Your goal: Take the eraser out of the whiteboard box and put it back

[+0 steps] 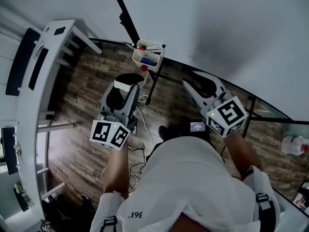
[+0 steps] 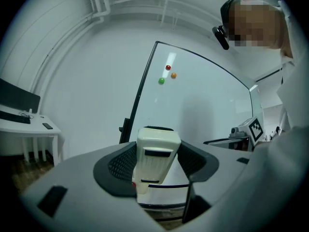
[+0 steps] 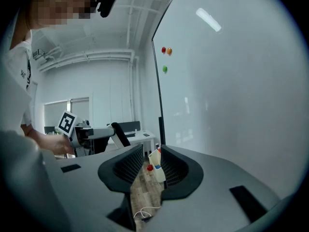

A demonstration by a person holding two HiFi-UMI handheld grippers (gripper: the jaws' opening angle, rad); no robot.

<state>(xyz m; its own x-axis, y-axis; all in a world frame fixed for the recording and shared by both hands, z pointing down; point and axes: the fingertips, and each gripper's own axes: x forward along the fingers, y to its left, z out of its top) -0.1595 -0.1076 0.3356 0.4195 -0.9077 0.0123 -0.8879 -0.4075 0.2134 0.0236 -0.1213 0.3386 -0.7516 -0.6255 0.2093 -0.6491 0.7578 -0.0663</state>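
Clamping the eraser (image 2: 153,153), left gripper (image 1: 124,87) hangs apart from the whiteboard box (image 1: 147,57).

One eraser (image 2: 154,161), one box (image 1: 147,54), one whiteboard (image 2: 203,105), three magnets (image 2: 168,67) on it.

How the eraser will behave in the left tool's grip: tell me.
The eraser looks like a rigid plastic shell, so it likely won't flex in the left tool. Its smooth casing might slip if held loosely. Flat-sided, it probably won't roll.
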